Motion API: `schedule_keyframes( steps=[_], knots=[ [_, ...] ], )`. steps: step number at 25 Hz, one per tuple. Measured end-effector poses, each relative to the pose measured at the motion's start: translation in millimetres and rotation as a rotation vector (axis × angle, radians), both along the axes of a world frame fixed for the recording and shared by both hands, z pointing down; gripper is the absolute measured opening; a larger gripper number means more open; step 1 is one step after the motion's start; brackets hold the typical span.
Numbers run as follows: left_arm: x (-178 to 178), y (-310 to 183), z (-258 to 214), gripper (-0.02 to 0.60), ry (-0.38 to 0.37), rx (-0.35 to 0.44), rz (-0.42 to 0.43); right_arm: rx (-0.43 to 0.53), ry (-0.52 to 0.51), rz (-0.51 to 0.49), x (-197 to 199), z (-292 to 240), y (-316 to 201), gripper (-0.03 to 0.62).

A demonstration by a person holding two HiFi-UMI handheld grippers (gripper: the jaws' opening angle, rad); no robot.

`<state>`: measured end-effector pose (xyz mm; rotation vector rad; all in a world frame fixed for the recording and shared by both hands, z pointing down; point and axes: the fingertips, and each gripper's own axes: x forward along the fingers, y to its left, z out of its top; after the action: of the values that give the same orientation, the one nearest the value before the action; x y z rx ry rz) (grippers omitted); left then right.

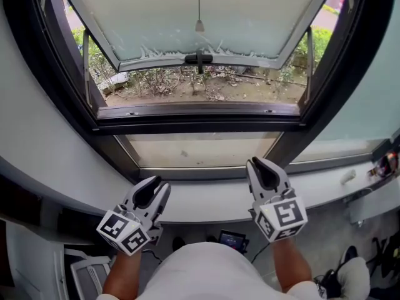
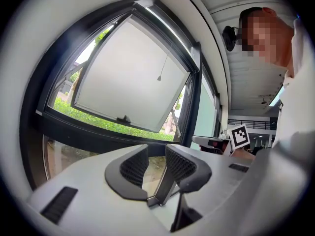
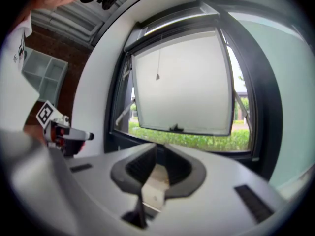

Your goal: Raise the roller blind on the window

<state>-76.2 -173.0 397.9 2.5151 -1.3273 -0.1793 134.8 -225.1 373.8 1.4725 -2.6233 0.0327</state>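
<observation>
1. Closest to us: the white shirt (image 1: 200,270) at the bottom edge of the head view, w/ both bare forearms reaching fwd from it, L forearm (image 1: 122,274) and R forearm (image 1: 290,264).
2. L claw (image 1: 155,183) is held low in front of the body, pointing roughly level at the wall under the window (image 1: 200,109). It's rolled a bit, tips leaning inward, and its marker cube (image 1: 125,230) faces back at us.
3. L claw's jaws are spread, w/ only the window showing thru the gap.
4. R claw (image 1: 262,164) sits a little further fwd than the L, also aimed at the window, tips over the white sill (image 1: 200,199). Its cube (image 1: 282,217) is just ahead of the wrist.
5. R claw's jaws are drawn close, w/ a slim gap left, pinching nothing.
6. The two claws are well apart, one each side of our midline, neither touching sill or frame.
7. Roller blind: we see its pull cord (image 1: 199,25) hanging in front of the pale pane, well above and beyond both claws.
8. A pale strip (image 3: 177,23) along the frame top in the R gripper view may be the blind itself; we can't tell for sure.
9. The sash is tilted outward, w/ its dark handle (image 1: 199,59) at the bottom edge.
</observation>
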Motion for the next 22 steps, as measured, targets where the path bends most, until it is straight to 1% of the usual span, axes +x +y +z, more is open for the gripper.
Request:
schedule_keyframes(
  steps=[3,12,18,22],
  knots=[
    [6,6,7,0.124,-0.015,-0.011,0.003,-0.025,0.001,-0.004,5,11,2,0.061],
    [21,27,31,0.124,-0.008,-0.068,-0.026,-0.093,0.005,-0.055,11,47,17,0.061],
    [25,40,36,0.124,-0.009,-0.078,-0.064,-0.115,0.011,-0.105,7,60,26,0.06],
    [22,50,38,0.124,-0.012,-0.081,-0.064,-0.124,0.011,-0.112,1,64,36,0.06]
  ],
)
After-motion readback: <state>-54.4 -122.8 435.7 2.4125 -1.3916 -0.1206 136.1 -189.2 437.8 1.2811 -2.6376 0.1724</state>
